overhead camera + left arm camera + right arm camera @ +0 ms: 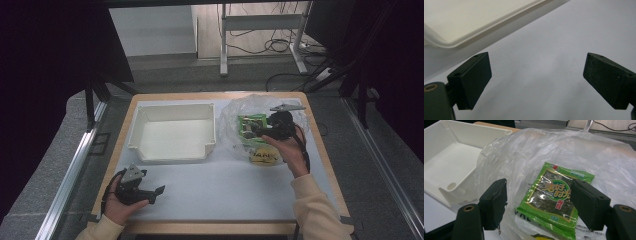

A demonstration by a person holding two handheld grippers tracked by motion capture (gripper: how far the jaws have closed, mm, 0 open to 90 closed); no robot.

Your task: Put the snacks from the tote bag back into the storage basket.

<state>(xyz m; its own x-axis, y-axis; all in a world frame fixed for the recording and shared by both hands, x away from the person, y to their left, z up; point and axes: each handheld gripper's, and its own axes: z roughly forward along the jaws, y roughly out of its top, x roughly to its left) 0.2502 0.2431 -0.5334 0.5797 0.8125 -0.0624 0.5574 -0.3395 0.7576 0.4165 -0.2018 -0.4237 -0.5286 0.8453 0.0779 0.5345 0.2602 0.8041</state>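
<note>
A green seaweed snack packet (556,195) lies on a crumpled clear plastic bag (544,150) at the table's right; in the high view the packet (248,125) sits inside the bag (245,107). My right gripper (537,202) hovers over the packet, open, jaws either side of it without touching; the same right gripper (257,131) shows in the high view. A yellow round packet (264,157) lies at the bag's near edge. My left gripper (159,192) rests open above bare tabletop near the front left, also left gripper (537,80).
A white open-fronted plastic bin (172,132) stands at the table's back left, empty; its rim (461,42) lies just beyond my left jaws. The white mat (220,190) covers the table. Black curtains and a desk frame stand beyond the table.
</note>
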